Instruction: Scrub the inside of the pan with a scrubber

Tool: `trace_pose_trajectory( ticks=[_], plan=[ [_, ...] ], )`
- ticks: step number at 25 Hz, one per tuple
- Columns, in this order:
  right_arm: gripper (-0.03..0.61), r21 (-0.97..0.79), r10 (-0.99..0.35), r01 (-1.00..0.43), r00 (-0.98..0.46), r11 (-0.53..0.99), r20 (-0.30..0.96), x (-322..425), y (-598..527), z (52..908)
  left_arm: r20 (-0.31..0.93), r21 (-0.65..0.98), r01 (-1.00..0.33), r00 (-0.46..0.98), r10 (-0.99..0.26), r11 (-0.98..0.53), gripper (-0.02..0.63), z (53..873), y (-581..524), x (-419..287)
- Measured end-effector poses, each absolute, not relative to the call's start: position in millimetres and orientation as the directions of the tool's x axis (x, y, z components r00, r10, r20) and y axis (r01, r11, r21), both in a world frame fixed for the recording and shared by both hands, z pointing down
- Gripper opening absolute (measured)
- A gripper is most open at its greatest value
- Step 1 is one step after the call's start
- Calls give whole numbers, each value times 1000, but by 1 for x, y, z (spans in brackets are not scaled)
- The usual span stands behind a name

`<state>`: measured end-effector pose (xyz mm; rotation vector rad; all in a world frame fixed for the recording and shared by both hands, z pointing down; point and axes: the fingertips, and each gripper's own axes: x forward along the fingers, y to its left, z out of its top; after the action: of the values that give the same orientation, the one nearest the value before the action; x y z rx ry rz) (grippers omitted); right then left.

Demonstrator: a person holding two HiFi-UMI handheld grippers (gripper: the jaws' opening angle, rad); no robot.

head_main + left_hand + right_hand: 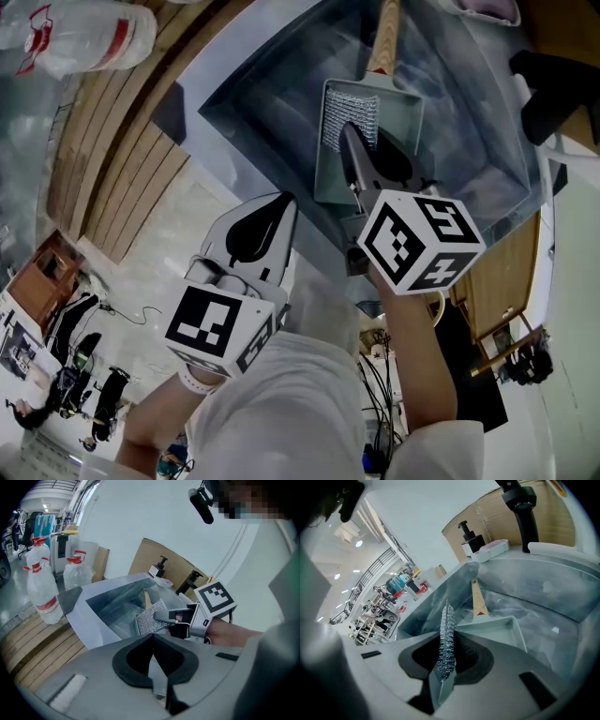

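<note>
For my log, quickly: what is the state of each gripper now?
Left gripper: closed, empty.
Right gripper: closed on the scrubber.

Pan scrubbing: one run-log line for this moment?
right gripper: shut on scrubber | scrubber: over pan interior | pan: in sink | left gripper: shut, empty

**Cut off, covered, too far**

In the head view the pan's (398, 108) wooden handle (384, 37) runs off the top edge, and the right tool (350, 133) covers the scrubber's (337, 105) near end. The plastic bottle (84, 37) is clipped at the corner. In the right gripper view the distant workshop (379, 606) is too small to read.
</note>
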<state>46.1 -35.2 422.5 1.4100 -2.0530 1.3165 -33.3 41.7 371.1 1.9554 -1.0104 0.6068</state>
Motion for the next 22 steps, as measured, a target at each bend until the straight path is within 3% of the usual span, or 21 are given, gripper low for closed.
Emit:
trace_pose_trajectory(
  ticks=[16,22],
  plan=[
    [63,-525,-334,-840,-539,140,773,22,40,431,715,452,-832,553,-428,-322,5,371,44,-38],
    [63,-410,-333,-902,-432,139,838,63,41,436,711,451,-831,555,-432,-325,5,370,43,-38]
  ],
)
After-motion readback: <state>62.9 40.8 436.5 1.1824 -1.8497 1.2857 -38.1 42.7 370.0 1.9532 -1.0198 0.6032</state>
